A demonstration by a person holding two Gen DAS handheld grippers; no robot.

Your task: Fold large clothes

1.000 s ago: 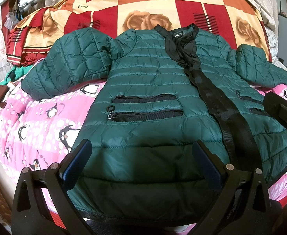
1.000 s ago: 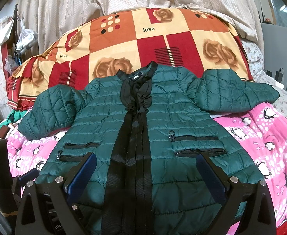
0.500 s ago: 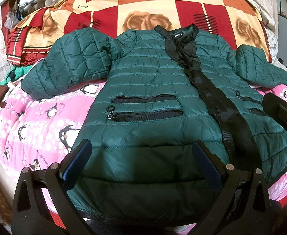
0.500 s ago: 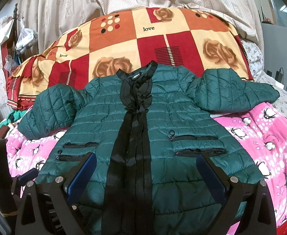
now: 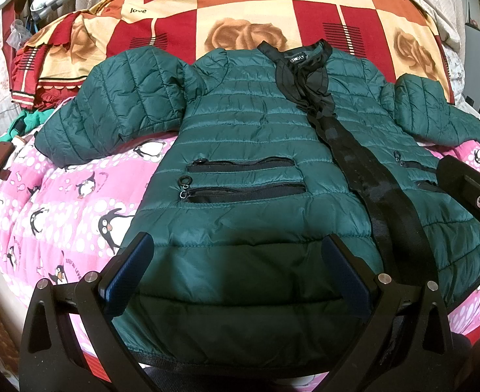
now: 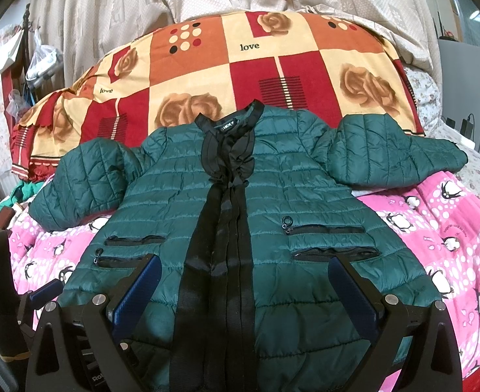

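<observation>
while the left wrist view looks up the bed, the green quilted jacket (image 5: 256,150) lies face up and spread flat on the pink penguin blanket (image 5: 76,202), collar toward the rose-patterned quilt (image 5: 249,16), both sleeves out to the sides. the left gripper (image 5: 236,274) hovers over the hem, jaws wide apart, nothing between them, and the right gripper (image 5: 469,192) pokes in at the right edge. over to the right wrist view: the black front placket (image 6: 220,245) runs straight down the middle, zip pockets either side, and here the right gripper's jaws stand wide apart, empty, above the lower front.
</observation>
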